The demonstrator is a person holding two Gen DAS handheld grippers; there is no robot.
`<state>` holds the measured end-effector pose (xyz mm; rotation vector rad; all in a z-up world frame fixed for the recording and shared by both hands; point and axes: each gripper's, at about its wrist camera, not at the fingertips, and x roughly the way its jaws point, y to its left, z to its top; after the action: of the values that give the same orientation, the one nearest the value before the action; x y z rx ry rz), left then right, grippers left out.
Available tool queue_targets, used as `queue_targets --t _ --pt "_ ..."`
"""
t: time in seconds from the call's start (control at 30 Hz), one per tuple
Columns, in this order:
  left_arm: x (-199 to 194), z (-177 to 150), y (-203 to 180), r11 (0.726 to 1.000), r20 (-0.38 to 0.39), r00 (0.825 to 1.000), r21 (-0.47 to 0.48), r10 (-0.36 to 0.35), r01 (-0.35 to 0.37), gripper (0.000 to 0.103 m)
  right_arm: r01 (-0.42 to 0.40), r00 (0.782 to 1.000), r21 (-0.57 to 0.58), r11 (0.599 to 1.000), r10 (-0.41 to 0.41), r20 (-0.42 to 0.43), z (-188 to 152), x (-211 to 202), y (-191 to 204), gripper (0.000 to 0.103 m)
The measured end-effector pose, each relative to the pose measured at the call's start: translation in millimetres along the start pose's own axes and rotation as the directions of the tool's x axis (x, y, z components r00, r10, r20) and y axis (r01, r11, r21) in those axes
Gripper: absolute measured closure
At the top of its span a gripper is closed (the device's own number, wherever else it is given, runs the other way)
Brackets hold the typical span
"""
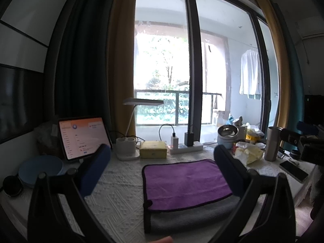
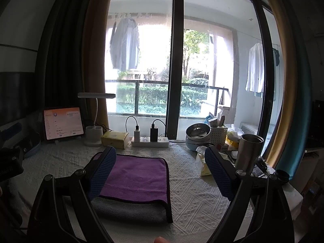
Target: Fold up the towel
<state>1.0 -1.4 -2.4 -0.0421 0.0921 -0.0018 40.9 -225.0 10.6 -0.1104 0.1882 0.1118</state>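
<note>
A towel (image 1: 187, 184) lies on the white textured table cover, purple face up with a black hem, and its grey underside shows along the near edge. It also shows in the right wrist view (image 2: 135, 180). My left gripper (image 1: 162, 162) is open and empty above the table, with the towel between its blue pads and nearer the right one. My right gripper (image 2: 160, 166) is open and empty, its left pad (image 2: 102, 172) over the towel's left edge. Neither gripper holds the towel.
At the back stand a lit tablet (image 1: 83, 137), a desk lamp (image 1: 129, 143), a yellow tissue box (image 1: 153, 149) and a power strip (image 1: 186, 146). Bowls (image 2: 197, 134), a steel tumbler (image 2: 248, 154) and clutter crowd the right. Blue plates (image 1: 40, 170) sit left.
</note>
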Motion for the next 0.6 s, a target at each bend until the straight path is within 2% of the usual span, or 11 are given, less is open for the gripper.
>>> queue_targets --t 0.6 --pt "-2.2 0.1 -0.7 1.000 -0.002 1.000 0.000 -0.004 0.004 0.000 -0.011 1.000 0.004 1.000 0.011 -0.007 -1.8 0.3 3.2 0.012"
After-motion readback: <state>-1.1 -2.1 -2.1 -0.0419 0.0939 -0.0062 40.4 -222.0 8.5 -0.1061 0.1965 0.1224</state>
